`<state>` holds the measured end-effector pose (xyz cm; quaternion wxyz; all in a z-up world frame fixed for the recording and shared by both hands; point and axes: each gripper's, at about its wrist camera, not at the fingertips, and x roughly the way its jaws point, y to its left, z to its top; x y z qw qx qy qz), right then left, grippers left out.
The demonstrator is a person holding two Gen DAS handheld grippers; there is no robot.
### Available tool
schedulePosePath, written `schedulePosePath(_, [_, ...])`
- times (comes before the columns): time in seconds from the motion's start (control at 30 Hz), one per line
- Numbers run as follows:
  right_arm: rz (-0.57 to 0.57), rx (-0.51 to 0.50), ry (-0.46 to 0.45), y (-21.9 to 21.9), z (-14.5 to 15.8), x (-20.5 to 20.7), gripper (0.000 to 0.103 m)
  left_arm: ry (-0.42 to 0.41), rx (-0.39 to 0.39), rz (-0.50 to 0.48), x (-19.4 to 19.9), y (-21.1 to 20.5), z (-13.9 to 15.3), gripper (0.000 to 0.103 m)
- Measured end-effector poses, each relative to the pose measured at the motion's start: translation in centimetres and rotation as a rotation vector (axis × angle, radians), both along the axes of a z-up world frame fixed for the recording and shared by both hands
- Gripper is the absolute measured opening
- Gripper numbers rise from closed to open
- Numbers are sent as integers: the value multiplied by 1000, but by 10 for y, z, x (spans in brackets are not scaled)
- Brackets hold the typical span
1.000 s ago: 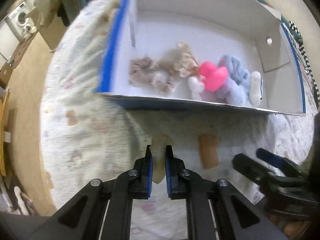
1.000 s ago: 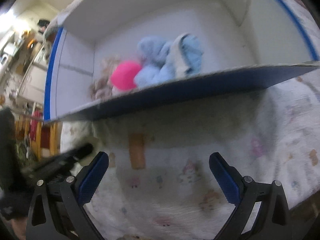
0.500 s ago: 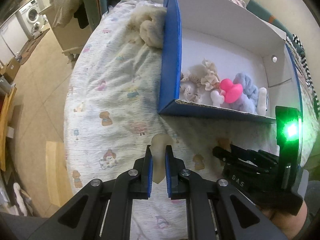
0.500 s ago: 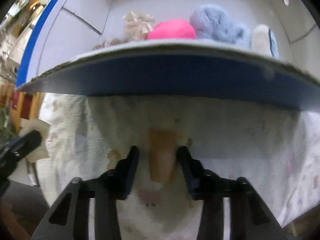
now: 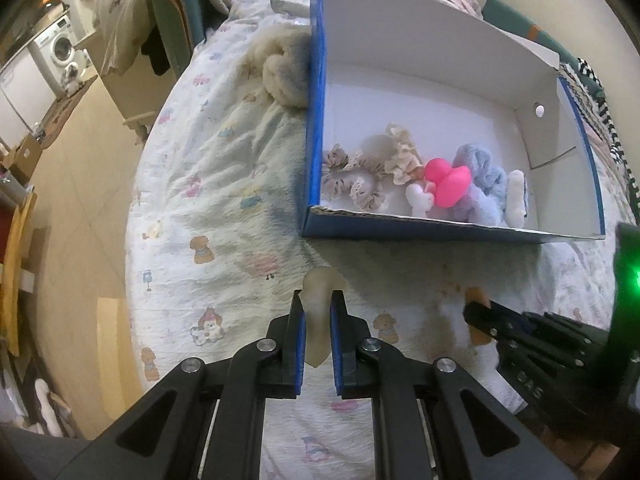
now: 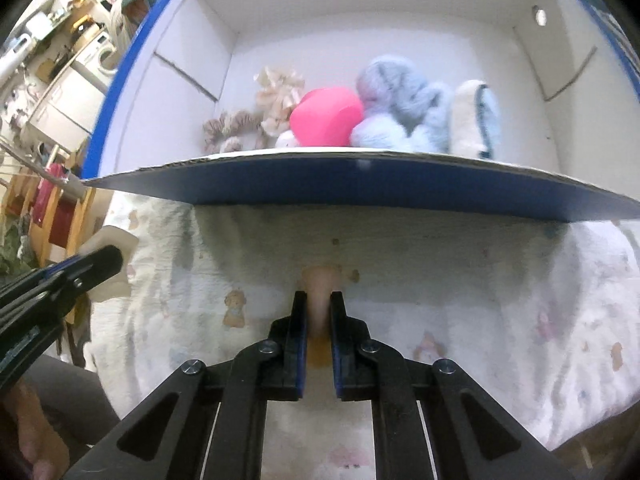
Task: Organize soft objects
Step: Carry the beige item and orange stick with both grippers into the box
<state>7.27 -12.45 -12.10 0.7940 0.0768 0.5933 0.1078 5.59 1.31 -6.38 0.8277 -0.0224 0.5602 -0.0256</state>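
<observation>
Item, left gripper (image 5: 318, 322): jaws clamped on a pale cream soft piece (image 5: 320, 292), held above the printed bedspread (image 5: 192, 184) just short of the blue-edged box (image 5: 316, 80), presumably for dropping inside. Item, right gripper (image 6: 318, 320): jaws pinched onto a peach-tan soft piece (image 6: 320, 280) at the bedspread's near edge, below the box's front wall. Box contents, gathered against the front wall: beige scrunchies (image 5: 352, 178), pink toy (image 5: 446, 178), blue fluffy pieces (image 5: 484, 176); one cream fluffy item (image 5: 282, 76) lies outside, touching the left wall.
</observation>
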Motion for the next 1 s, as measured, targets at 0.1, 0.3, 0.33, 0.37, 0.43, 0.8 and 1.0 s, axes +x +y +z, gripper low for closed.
schedulePosePath(0.1, [-13, 21, -18, -18, 9, -11, 12, -5, -7, 5, -4, -1, 6, 10])
schedulePosePath(0.3, [-50, 86, -87, -49, 40, -30, 10, -65, -73, 8, -10, -4, 44, 10])
schedulePosePath(0.33, [-58, 102, -101, -54, 47, -29, 10, -83, -77, 5, -9, -5, 52, 10])
schedulePosePath(0.37, [-64, 114, -124, -59, 58, -29, 10, -101, -77, 1, -7, -7, 60, 10])
schedulePosePath(0.43, [-77, 135, -162, -63, 73, -27, 10, -134, -66, -9, -1, -13, 75, 10])
schedulePosePath(0.8, [-90, 185, -280, -76, 131, 28, 10, -212, -32, -38, 60, -39, 110, 10])
schedulePosePath(1.0, [-116, 179, -288, -89, 123, 59, 10, -230, -13, -48, 94, -57, 99, 10])
